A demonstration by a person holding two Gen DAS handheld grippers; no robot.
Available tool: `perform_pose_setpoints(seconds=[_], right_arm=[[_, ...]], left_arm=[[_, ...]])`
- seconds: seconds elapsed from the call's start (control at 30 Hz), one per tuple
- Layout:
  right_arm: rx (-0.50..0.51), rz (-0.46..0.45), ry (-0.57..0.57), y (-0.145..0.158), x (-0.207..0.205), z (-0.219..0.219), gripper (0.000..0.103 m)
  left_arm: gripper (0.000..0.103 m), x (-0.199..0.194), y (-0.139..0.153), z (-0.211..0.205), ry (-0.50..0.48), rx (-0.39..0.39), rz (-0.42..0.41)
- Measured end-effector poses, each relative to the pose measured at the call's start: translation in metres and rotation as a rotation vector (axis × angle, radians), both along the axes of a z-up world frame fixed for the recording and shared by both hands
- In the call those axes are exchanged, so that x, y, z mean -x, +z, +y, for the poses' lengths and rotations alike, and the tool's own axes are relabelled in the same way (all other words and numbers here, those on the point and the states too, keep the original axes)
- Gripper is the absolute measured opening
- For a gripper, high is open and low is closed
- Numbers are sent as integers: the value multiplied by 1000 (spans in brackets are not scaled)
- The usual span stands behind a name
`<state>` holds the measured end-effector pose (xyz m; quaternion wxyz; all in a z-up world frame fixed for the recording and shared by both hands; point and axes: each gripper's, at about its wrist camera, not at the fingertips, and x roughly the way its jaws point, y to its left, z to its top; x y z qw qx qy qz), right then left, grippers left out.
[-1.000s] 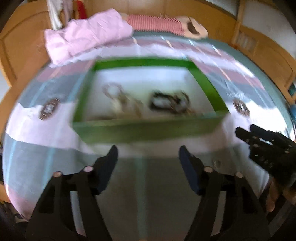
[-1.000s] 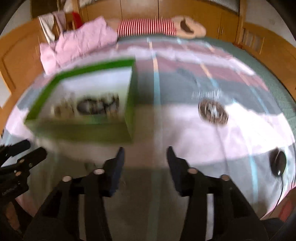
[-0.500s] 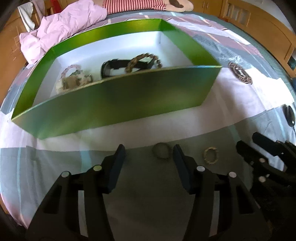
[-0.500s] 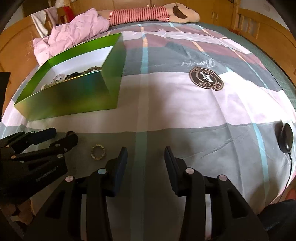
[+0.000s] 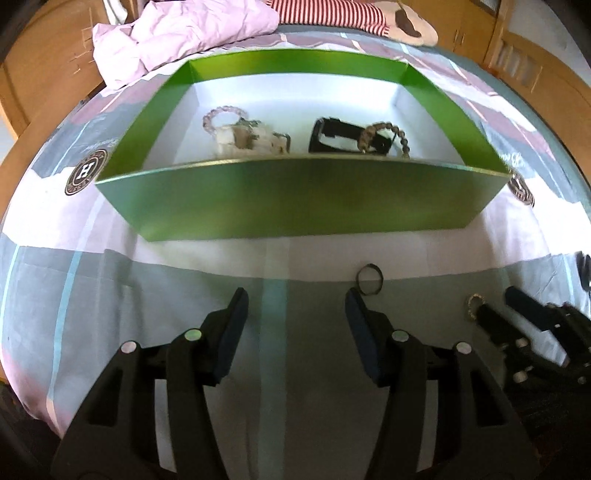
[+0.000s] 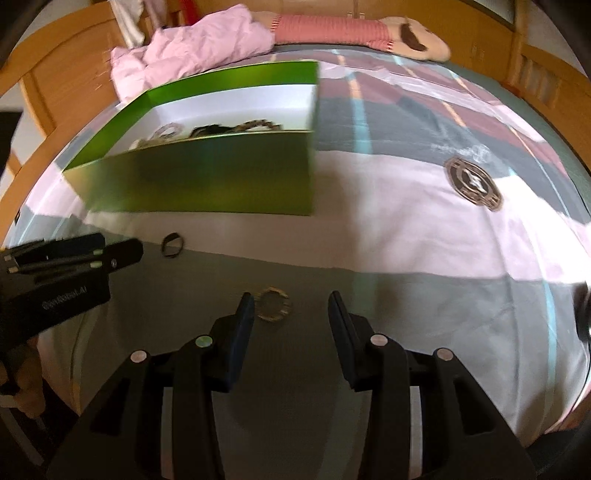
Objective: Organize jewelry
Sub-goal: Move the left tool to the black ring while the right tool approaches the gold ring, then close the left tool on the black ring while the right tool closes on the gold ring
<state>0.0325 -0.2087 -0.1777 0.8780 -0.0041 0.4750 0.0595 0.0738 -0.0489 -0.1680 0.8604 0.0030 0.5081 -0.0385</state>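
A green box (image 5: 295,199) with a white inside stands on the bed and holds a pink bead bracelet (image 5: 221,118), a black band (image 5: 336,138) and a brown bead bracelet (image 5: 388,134). A dark ring (image 5: 369,275) lies on the sheet just beyond my left gripper's right fingertip. A gold ring (image 6: 273,304) lies just ahead of my right gripper (image 6: 291,308), near its left finger. My left gripper (image 5: 295,304) is open and empty. My right gripper is open and empty. The dark ring also shows in the right wrist view (image 6: 172,245), as does the box (image 6: 207,184).
A pink quilt (image 5: 177,33) and a striped plush toy (image 5: 351,14) lie at the head of the bed. Wooden bed rails (image 6: 546,85) run along both sides. A black round object (image 5: 585,266) lies at the right edge.
Both grippers have moved in low over the sheet. The gold ring, left of the right gripper before, is now just ahead of its fingers. The left view has swung left.
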Motion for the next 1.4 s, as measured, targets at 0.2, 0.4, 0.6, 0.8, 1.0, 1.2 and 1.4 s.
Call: perform_pose_setpoints(seconds=[0.2, 0.4, 0.6, 0.8, 1.0, 1.2, 1.4], right_arm=[[56, -7, 56, -7, 0, 16, 23], [7, -2, 29, -5, 2, 4, 25], [-13, -2, 24, -7, 2, 3, 25], [-23, -13, 26, -8, 2, 1, 25], [-80, -5, 16, -6, 4, -8, 31], [-61, -13, 4, -3, 4, -7, 39], [-10, -32, 9, -4, 4, -3, 39]], left_arm=[[56, 2, 2, -6, -18, 11, -6], [56, -3, -7, -37, -101, -4, -3], [45, -10, -16, -57, -146, -34, -1], [19, -11, -16, -48, -141, -13, -3], [19, -1, -13, -19, -95, 34, 11], [22, 5, -12, 0, -73, 51, 22], [36, 7, -10, -4, -86, 63, 16]])
